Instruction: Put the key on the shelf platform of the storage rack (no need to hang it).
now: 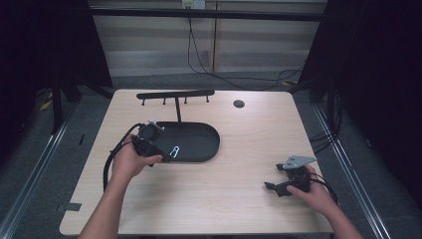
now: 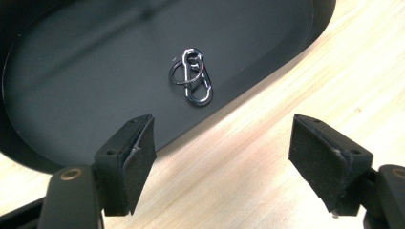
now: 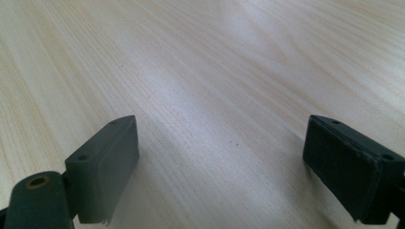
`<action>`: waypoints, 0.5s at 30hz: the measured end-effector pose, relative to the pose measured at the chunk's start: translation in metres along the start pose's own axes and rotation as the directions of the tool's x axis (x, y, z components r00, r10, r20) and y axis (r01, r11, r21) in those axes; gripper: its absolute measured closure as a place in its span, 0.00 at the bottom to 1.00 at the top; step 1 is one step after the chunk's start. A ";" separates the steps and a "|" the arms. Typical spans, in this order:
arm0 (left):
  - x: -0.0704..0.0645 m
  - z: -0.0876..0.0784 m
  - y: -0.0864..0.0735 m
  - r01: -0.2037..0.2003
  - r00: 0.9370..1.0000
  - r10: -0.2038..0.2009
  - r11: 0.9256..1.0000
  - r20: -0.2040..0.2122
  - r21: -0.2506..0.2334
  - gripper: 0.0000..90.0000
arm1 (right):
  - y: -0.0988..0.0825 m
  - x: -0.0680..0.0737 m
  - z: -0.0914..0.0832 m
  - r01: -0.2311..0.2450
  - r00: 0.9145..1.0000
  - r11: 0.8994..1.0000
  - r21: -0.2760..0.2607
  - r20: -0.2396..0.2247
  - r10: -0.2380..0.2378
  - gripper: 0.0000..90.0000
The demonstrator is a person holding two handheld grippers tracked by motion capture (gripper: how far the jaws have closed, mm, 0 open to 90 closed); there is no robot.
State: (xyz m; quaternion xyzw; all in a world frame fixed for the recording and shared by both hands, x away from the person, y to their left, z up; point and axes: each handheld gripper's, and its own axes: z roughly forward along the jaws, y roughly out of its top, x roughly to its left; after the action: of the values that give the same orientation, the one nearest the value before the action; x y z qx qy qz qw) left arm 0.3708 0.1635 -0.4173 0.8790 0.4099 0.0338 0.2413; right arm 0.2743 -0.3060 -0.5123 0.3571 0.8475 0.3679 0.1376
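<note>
Closest to my left gripper's camera, two black pads (image 2: 136, 157) stand wide apart with nothing between them; bare wood and the near rim of the black tray (image 2: 62, 119) lie in the gap; beyond it, on the tray floor, I see the small metal carabiner clip (image 2: 196, 78) with a thin ring (image 2: 177, 75) looped through it, lying flat and close to the tray's near edge, well ahead of the pads and touching neither. From the high view, my left gripper (image 1: 161, 154) sits in the left hand (image 1: 130, 162) at the tray's front left edge, its tips just beside the clip, which shows as a pale glint on the dark oval; a black hook rack (image 1: 175, 94) stands on a thin post rising from the tray's far side. Over to the right, my right gripper (image 1: 271, 187) rests low above the wooden table (image 1: 239, 199) in the right hand (image 1: 314, 191), well apart from the tray, its grey three-cornered plate on top; its own view gives me both jaws spread wide over plain wood grain, gripping nothing. Cables trail from both grippers toward the near edge; a small round dark grommet (image 1: 239, 103) sits near the table's far side.
</note>
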 end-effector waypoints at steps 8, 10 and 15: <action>0.002 -0.003 -0.013 0.003 1.000 -0.003 1.000 -0.005 0.002 0.26 | 0.000 0.000 0.000 0.000 1.000 1.000 0.000 0.000 0.000 0.13; 0.003 -0.002 -0.016 0.002 1.000 -0.002 1.000 -0.003 -0.006 0.26 | 0.000 0.000 0.000 0.000 1.000 1.000 0.000 0.000 0.000 0.13; 0.004 -0.003 -0.024 -0.001 1.000 0.001 1.000 -0.010 -0.006 0.26 | 0.000 0.000 0.000 0.000 1.000 1.000 0.000 0.000 0.000 0.13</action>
State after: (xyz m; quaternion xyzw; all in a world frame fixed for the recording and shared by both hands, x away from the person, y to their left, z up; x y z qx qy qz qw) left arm 0.3562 0.1810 -0.4262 0.8783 0.4105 0.0394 0.2418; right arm 0.2743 -0.3060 -0.5123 0.3570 0.8475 0.3679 0.1376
